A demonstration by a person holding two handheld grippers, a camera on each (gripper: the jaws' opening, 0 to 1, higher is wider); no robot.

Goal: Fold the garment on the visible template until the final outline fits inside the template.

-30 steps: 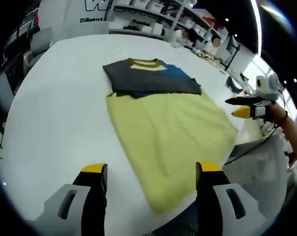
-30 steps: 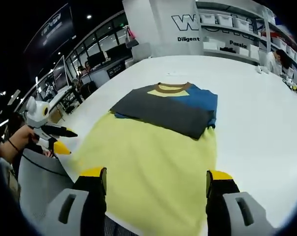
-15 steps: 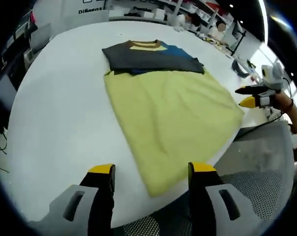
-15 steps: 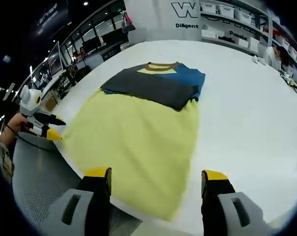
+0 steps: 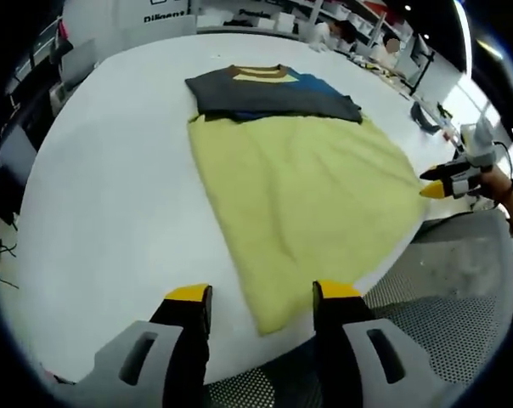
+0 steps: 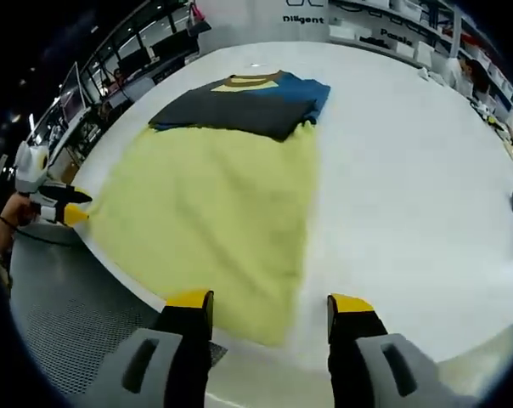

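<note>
Both claws, left [image 5: 261, 297] and right [image 6: 269, 304], hover open over a yellow template [image 5: 312, 200] beside the folded T-shirt [image 5: 269, 92] on the white desk [image 5: 112, 187].

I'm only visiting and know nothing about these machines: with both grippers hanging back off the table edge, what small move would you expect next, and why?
Probably the left gripper drops onto the near corner of the yellow cloth. Its jaws are open and straddle that corner at the white table edge, gripping nothing. The right gripper is also open at its own corner. The folded dark and blue garment covers just the far end.
</note>
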